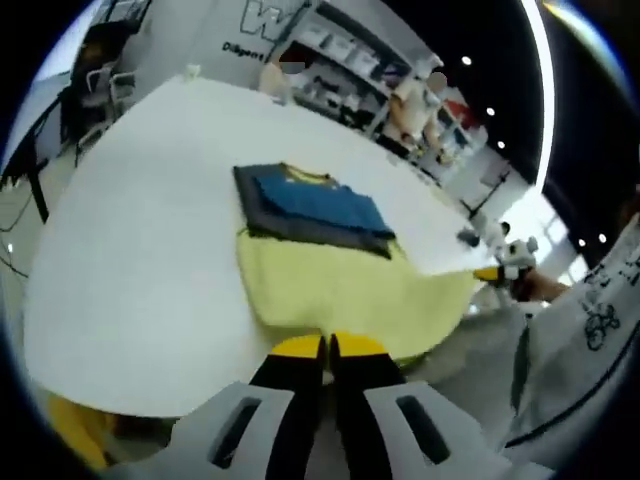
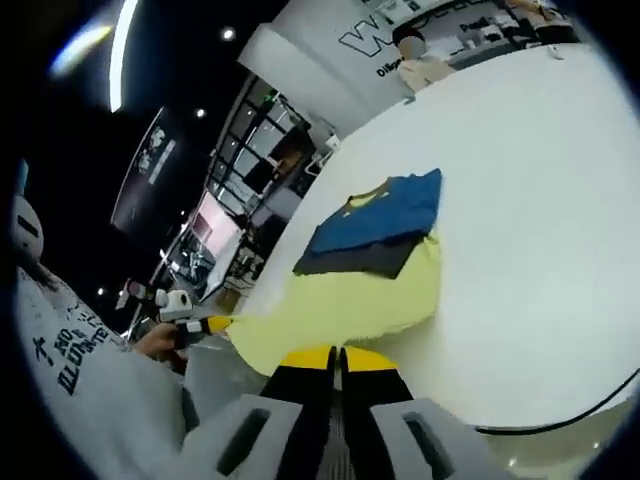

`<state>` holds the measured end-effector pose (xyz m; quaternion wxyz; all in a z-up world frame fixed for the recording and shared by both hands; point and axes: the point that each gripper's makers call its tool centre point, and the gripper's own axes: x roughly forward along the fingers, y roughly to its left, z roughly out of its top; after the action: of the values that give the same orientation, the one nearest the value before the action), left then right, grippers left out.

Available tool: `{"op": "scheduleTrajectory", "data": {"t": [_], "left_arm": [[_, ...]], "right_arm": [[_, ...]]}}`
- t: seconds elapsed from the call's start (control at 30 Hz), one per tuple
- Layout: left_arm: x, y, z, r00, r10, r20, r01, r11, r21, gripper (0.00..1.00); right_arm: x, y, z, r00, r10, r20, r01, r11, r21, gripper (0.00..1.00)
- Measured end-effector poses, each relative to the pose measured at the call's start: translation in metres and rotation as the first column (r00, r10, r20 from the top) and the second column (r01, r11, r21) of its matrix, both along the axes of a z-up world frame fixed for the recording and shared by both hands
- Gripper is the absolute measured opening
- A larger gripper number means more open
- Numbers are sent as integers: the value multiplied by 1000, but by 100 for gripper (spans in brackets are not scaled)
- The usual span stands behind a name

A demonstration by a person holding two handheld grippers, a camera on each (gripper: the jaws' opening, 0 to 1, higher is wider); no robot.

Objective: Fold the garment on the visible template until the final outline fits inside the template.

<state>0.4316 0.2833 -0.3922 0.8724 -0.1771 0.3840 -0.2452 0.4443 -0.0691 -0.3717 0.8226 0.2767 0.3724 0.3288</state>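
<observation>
The blue garment [image 1: 322, 201] is lying folded on a dark template [image 1: 300, 226], which is sitting on a yellow cloth [image 1: 350, 290] straight ahead of the left gripper [image 1: 328, 348]. The cloth's near edge is hanging by the white table [image 1: 140, 260] edge. Both the left gripper and the right gripper [image 2: 335, 356] are showing their jaws pressed together, holding nothing. Wide bare table is spreading around.

Your white surface [image 1: 140, 250] fills the foreground; behind it you have cluttered shelves [image 1: 350, 60] and a white wall with dark lettering [image 2: 375, 35].
</observation>
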Motion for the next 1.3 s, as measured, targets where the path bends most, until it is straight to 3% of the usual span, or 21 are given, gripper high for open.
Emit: {"op": "scheduleTrajectory", "data": {"t": [0.1, 0.17, 0.2, 0.27, 0.4, 0.5, 0.57, 0.6, 0.7, 0.77, 0.87, 1.03, 1.1, 1.3], "left_arm": [[20, 0, 10, 999, 31, 42, -31, 999, -16, 0], [33, -4, 20, 996, 42, 74, -40, 999, -30, 0], [52, -1, 26, 993, 30, 116, -29, 1000, -10, 0], [62, -1, 34, 989, 5, 147, -9, 1000, 25, 0], [82, -5, 43, 984, 17, 179, -20, 1000, 15, 0], [100, -4, 46, 979, 53, 196, -47, 998, -37, 0], [115, -2, 45, 979, 77, 187, -68, 996, -55, 0], [125, 1, 41, 978, 65, 198, -62, 998, -20, 0], [137, 3, 40, 976, 54, 210, -57, 998, 10, 0], [164, 5, 42, 973, 69, 220, -72, 997, 5, 0], [183, 7, 41, 971, 93, 221, -91, 996, -17, 0], [199, 8, 38, 970, 107, 220, -107, 994, -15, 0], [220, 10, 27, 972, 112, 206, -116, 993, 9, 0], [244, 8, 3, 979, 108, 174, -118, 992, 44, 0]], "right_arm": [[15, 1, 4, 1000, -20, 18, 20, 1000, 15, 0], [36, 3, 11, 998, -41, 42, 40, 999, 35, 0], [41, 3, 13, 998, -45, 44, 44, 998, 37, 0], [54, 4, 17, 998, -50, 43, 48, 998, 42, 0], [70, 1, 26, 997, -69, 44, 66, 995, 77, 0], [81, -1, 29, 995, -82, 48, 78, 994, 82, 0], [92, -4, 28, 995, -75, 60, 72, 996, 50, 0], [99, -6, 27, 995, -67, 80, 66, 998, 16, 0], [109, -3, 31, 994, -75, 79, 73, 997, 34, 0], [138, -1, 37, 991, -82, 108, 79, 996, 32, 0], [164, 2, 42, 990, -100, 98, 92, 993, 77, 0], [179, 4, 41, 990, -99, 99, 92, 993, 67, 0], [205, 7, 35, 992, -77, 105, 73, 996, 42, 0], [231, 5, 10, 994, -81, 78, 80, 997, 6, 0]]}}
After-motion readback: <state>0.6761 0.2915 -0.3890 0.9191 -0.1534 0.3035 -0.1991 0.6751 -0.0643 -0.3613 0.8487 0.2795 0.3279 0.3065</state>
